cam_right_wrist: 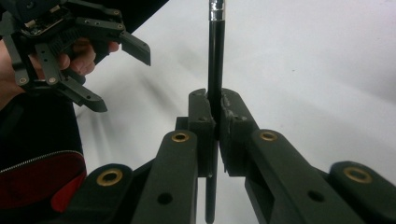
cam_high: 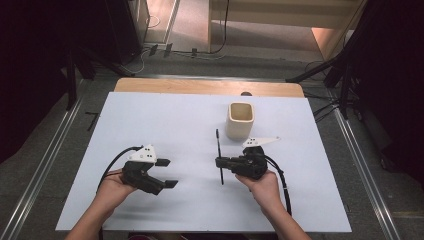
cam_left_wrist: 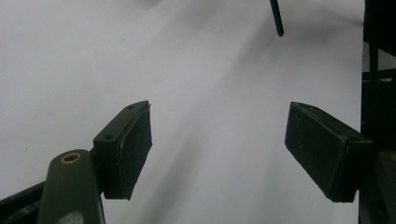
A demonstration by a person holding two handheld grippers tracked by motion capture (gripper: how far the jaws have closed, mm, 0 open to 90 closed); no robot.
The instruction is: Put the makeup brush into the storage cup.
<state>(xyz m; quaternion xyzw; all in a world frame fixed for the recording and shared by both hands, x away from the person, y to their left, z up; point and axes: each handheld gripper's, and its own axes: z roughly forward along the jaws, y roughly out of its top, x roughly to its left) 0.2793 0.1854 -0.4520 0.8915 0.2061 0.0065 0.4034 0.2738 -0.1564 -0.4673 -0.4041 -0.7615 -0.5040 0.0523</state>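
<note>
Covering the desk: white sheet (cam_high: pixel 165 120) spreads over most of the wooden table (cam_high: pixel 150 86); a strip of bare wood shows along the far edge.
Beige cup (cam_high: pixel 240 120): stands upright on the sheet, far side, right of centre, mouth open to the top; just beyond the R gripper, not touching it.
L hand (cam_high: pixel 112 186): comes in from the near-left edge and holds its tool low over the sheet.
L gripper (cam_high: pixel 166 173): jaws wide apart, nothing betw. them; pts toward the middle of the sheet. In the left gripper view, both pads (cam_left_wrist: pixel 133 149) hang over bare white sheet, and the pen's end shows far off at top.
R hand (cam_high: pixel 262 187): comes in from the near-right edge, wrapped round the tool body; cable loops back along the forearm.
R gripper (cam_high: pixel 220 162): jaws pressed together on the pen, pts left toward the L gripper; the two are well apart.
Black pen (cam_high: pixel 220 157): thin dark stick, clamped roughly mid-length, lying front-to-back across the jaws. Far end reaches up near the cup's base; near end pts at the person. In the right gripper view, it runs straight up betw. the pads (cam_right_wrist: pixel 204 126), w/ a silvery band near its top.
</note>
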